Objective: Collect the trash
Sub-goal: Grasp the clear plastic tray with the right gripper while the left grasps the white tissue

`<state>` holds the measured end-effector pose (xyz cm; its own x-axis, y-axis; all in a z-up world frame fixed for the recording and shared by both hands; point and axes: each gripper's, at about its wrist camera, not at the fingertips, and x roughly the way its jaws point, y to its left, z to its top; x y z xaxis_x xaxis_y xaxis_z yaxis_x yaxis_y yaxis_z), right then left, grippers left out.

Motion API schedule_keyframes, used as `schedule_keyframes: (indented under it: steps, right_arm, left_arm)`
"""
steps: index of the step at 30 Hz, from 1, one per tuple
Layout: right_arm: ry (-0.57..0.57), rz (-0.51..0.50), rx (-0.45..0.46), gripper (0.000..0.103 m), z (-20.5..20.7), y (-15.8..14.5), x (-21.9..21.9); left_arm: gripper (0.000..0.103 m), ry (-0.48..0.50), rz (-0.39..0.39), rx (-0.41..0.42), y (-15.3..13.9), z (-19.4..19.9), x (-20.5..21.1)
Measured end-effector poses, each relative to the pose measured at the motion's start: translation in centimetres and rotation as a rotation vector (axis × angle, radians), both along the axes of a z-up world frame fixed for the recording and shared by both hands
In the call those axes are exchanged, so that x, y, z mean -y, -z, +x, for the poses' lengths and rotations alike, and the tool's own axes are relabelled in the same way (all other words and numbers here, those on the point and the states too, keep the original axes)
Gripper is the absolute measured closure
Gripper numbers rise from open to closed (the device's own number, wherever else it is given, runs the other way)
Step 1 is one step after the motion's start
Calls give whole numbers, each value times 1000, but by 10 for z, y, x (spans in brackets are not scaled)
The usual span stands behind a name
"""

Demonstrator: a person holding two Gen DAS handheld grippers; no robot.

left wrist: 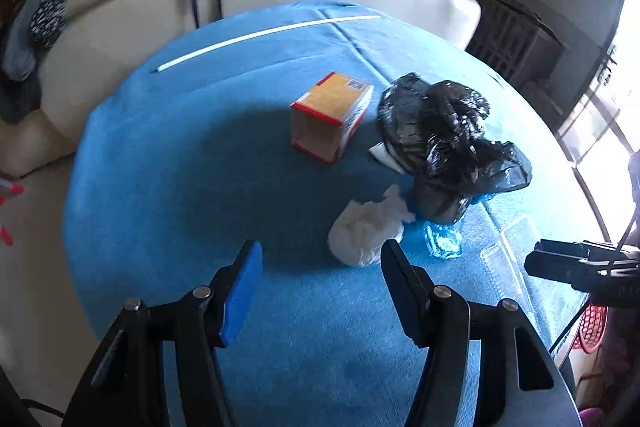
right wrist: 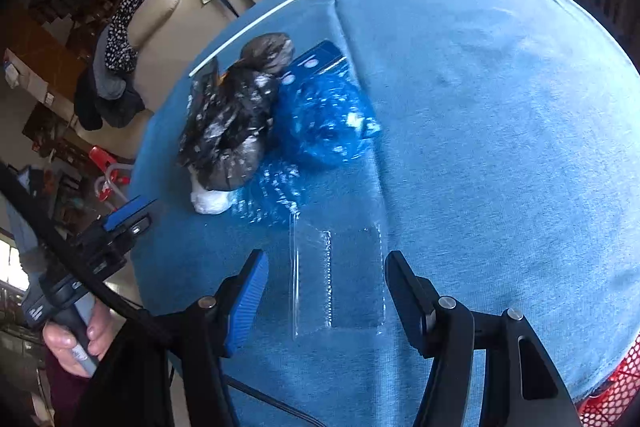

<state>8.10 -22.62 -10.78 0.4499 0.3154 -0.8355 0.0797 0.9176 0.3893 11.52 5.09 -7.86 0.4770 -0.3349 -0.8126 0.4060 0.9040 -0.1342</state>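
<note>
- The left gripper hovers with jaws apart, gripping nothing; a crumpled white tissue lies on the blue tabletop just ahead of its right finger.
- Beyond the tissue sit a black plastic bag and an orange carton.
- The right gripper is parted and empty, with a clear plastic tray lying flat between its fingers.

Blue cloth, black bag, orange-and-red box

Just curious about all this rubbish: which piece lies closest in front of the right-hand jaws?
The clear plastic tray, flat on the blue cloth between the open jaws. The black bag, blue wrapper and white wad lie farther off.
</note>
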Motion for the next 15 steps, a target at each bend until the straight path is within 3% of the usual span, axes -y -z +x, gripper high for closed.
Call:
schedule_keyframes:
  steps: [4, 9, 11, 15]
  right_arm:
    - [9, -90, -14, 39, 5, 4, -10]
    - [8, -89, -41, 39, 7, 13, -12]
    - [-4, -106, -43, 47, 8, 15, -13]
    - [-23, -116, -36, 48, 11, 18, -19]
  left_arm:
    - [40, 77, -23, 4, -1, 11, 11]
    - [40, 153, 1, -13, 12, 25, 29]
    - [40, 192, 8, -21, 18, 31, 36]
    - [40, 236, 12, -61, 32, 39, 45]
